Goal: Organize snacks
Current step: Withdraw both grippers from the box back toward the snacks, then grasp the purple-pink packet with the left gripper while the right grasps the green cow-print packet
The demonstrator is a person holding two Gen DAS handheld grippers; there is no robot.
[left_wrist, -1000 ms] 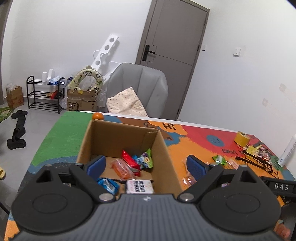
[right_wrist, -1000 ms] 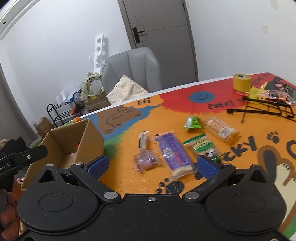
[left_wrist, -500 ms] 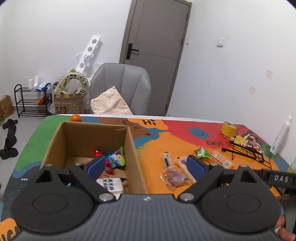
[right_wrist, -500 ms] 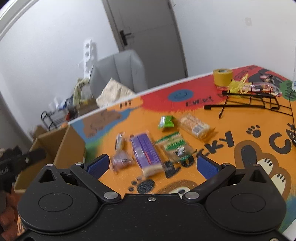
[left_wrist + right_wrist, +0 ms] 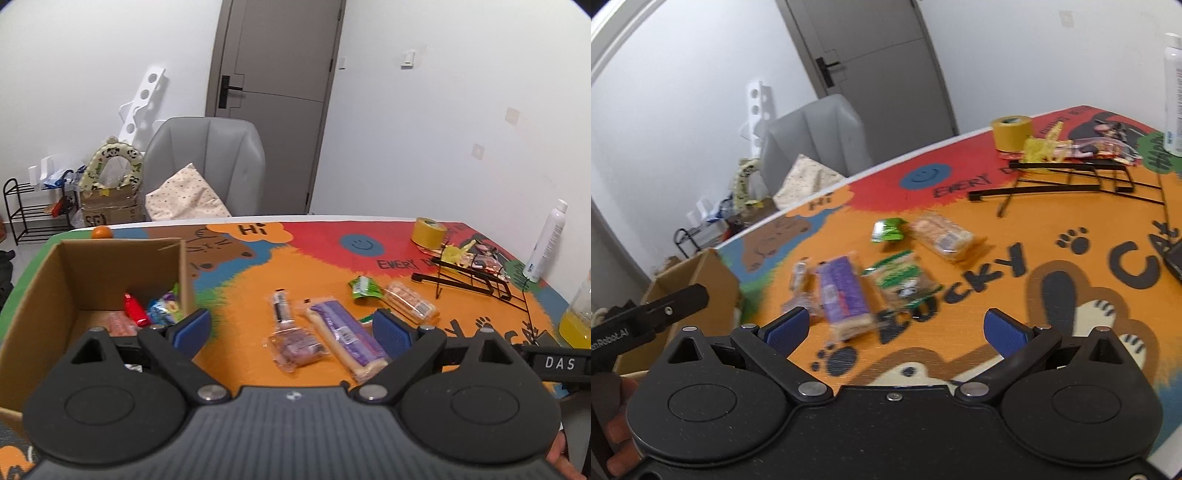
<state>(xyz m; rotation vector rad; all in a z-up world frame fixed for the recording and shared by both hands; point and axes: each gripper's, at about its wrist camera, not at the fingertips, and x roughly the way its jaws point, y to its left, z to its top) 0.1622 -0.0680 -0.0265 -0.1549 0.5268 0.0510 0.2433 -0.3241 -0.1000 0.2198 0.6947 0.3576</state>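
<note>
I am holding my left gripper (image 5: 291, 326) and right gripper (image 5: 895, 328) wide open, both empty. Several snacks are lying inside the cardboard box (image 5: 44, 291); six packets, including the purple bar (image 5: 341, 332), are awaiting transfer just right of it.

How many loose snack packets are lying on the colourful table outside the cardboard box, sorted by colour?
Purple packet: 1
Green packets: 2, a small crumpled one and a flat green-and-white one
Clear packets: 3, a long biscuit pack, a slim stick and a brownish pouch
Total: 6
</note>
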